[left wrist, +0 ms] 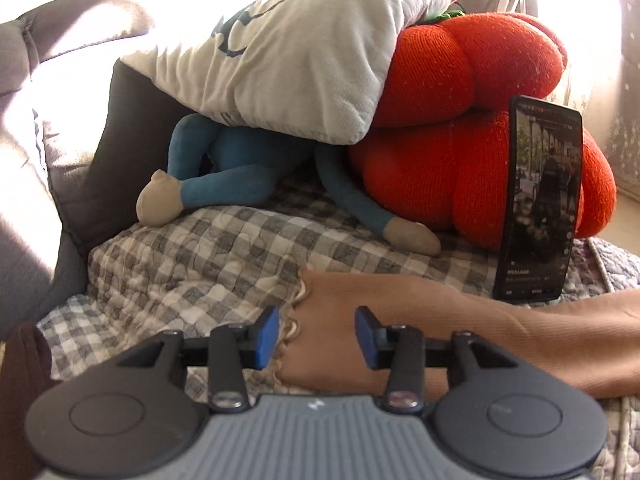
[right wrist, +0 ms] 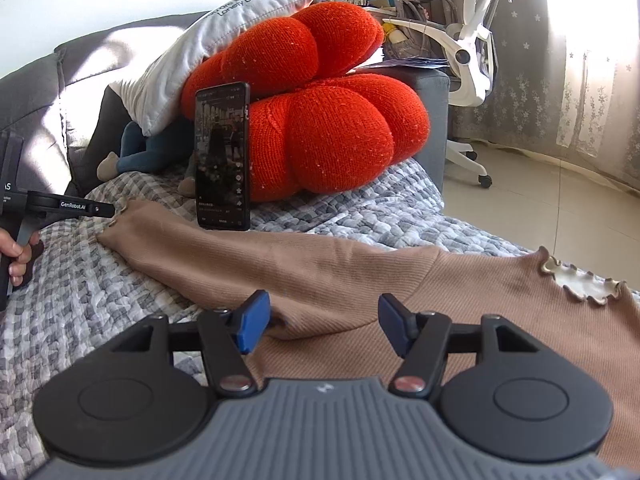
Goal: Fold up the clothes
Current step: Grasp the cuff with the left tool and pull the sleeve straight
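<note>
Tan top [right wrist: 460, 280] spread flat on checked blanket [right wrist: 80, 280] in front of propped phone [right wrist: 222, 156], sleeve [right wrist: 224, 248] stretched out past it, no fold visible. Left gripper [left wrist: 316, 336] at cuff, fingers apart; right gripper [right wrist: 320, 320] over armpit, fingers apart, gripping nothing. Folding apparently all left.

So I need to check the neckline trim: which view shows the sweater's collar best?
The right wrist view: the frilled collar of the tan sweater lies in plain sight there. The left wrist view shows only the sleeve cuff.

Phone [right wrist: 223, 156] upright beside sleeve [right wrist: 240, 256]; red cushions [right wrist: 320, 120] behind; checked quilt [right wrist: 80, 280] leftward open.
</note>
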The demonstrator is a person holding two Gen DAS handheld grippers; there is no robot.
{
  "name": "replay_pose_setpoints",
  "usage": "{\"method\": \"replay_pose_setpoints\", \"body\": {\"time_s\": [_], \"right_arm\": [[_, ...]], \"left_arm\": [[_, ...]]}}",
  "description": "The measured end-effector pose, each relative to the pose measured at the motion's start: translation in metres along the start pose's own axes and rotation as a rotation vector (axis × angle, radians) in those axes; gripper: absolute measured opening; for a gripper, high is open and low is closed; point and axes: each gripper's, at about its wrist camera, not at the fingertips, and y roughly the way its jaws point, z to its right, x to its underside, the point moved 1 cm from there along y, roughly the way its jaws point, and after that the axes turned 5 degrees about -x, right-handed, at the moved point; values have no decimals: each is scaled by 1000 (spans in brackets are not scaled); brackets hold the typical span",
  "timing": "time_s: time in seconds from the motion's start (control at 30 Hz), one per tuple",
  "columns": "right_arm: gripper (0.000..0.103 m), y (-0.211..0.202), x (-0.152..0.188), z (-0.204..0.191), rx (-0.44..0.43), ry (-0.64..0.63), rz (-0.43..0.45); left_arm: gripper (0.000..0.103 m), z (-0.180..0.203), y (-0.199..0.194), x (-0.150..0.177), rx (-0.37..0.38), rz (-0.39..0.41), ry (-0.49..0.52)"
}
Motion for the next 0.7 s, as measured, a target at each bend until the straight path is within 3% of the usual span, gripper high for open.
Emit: {"method": "replay_pose_setpoints", "body": {"time_s": [0.2,0.3,0.33,0.4,0.43,0.5,0.53,0.6,0.7], "right_arm": [[50,9,5,-32,-46,-156,-28],[50,17,5,-45,-36,-242,-34],[49,21,4,-48,-32,-270,-35],[44,28,3,-54,-31,-321,-39],[39,33,3,-57,-28,-349,-44],[27,42,4,-63,-20,-409,-55],[13,46,4,-65,-17,-434,-64],[7,49,-1,-65,-46,-419,-70],[3,44,-12,-54,-164,-257,-64]], "left_arm": [[39,-30,13,20,139,-157,-283],[37,-37,21,29,157,-172,-395],[37,-37,22,30,161,-157,-408],[7,-36,22,29,166,-135,-413],[1,-36,19,26,165,-122,-410],[1,-37,13,21,163,-95,-406],[1,-37,9,18,161,-82,-404],[1,-37,3,13,159,-55,-399],[1,-35,-2,1,132,-55,-362]]}}
